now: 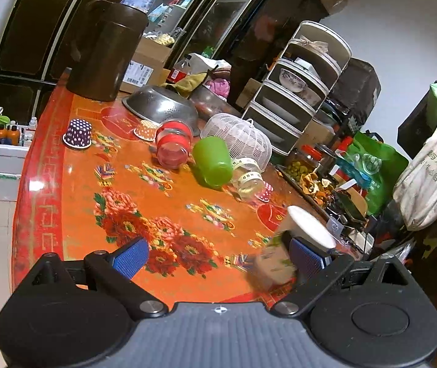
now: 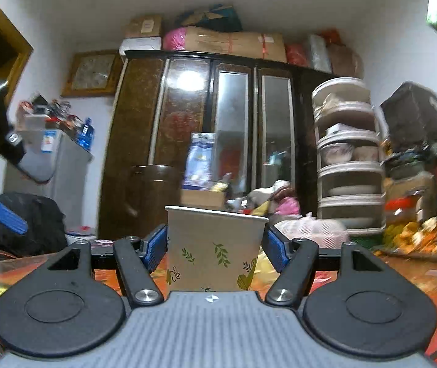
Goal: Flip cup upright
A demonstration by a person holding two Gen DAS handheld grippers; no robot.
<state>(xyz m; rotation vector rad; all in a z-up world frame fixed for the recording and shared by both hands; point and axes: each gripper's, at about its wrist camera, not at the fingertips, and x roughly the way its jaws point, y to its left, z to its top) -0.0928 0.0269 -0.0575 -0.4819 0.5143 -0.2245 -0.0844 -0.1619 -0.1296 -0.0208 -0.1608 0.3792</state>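
Right gripper (image 2: 214,247): I've got the blue pads pinching the paper cup (image 2: 215,248) on both flanks.
Cup axis: vertical in my right view, rim on top, so it looks upright to me.
Left gripper (image 1: 218,256): spread wide, holding nothing; cup (image 1: 307,224) sits just beside its right finger.
Nearer hand: right.
Table (image 1: 74,184): below the cup; contact unclear.
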